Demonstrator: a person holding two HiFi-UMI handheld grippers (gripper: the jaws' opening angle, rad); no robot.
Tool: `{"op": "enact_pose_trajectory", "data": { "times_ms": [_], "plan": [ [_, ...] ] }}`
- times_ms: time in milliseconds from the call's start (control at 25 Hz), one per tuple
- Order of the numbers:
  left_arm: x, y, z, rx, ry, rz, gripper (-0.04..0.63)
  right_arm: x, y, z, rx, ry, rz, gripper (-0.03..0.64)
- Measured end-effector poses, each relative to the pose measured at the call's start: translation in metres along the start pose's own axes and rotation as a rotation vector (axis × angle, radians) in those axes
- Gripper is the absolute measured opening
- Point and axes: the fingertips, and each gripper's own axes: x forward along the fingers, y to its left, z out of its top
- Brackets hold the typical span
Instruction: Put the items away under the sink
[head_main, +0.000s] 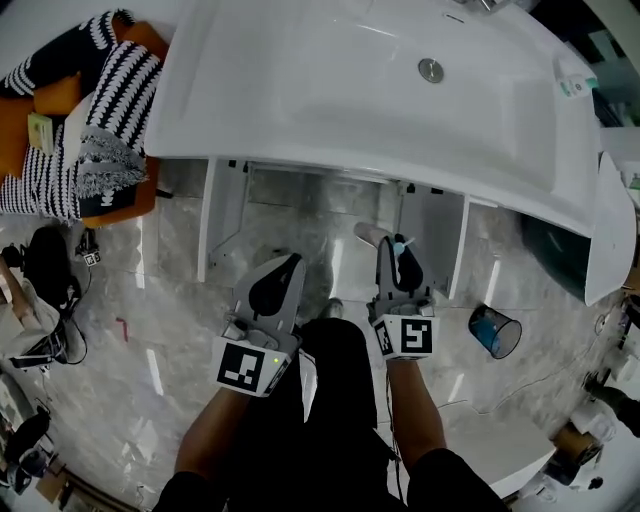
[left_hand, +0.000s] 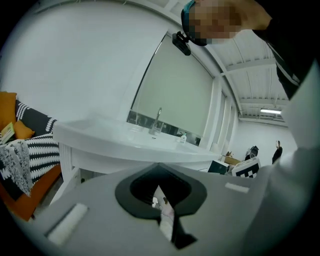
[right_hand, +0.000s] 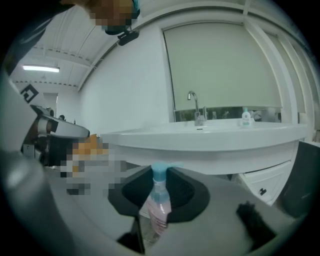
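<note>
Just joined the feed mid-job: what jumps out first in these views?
The big white sink fills the top of the head view, with the open cabinet below it. The right gripper is shut on a pump bottle with a blue top, aimed at that opening, the left gripper alongside. A blue cup lies tipped on the floor at the right.

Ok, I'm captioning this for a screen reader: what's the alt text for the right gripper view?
The right gripper is shut on a clear pump bottle of pinkish liquid with a blue pump head. Ahead stands a white sink with a faucet.
</note>
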Motion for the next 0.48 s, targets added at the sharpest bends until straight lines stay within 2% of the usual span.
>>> {"op": "enact_pose_trajectory", "data": {
  "times_ms": [120,240,360,480],
  "plan": [
    [0.012,0.016,-0.016,0.026,-0.033,0.001,0.008,0.017,-0.002,-0.022,-0.008,0.001,0.003,0.089],
    [0.021,0.029,-0.037,0.013,-0.027,0.007,0.008,0.035,-0.002,-0.043,-0.016,-0.001,0.011,0.089],
    [0.030,0.039,-0.050,0.015,-0.065,0.013,0.008,0.051,0.000,-0.061,-0.020,-0.009,0.024,0.089],
    [0.039,0.047,-0.073,-0.012,-0.013,0.020,0.008,0.066,-0.001,-0.078,-0.026,-0.014,0.038,0.089]
  ]
}}
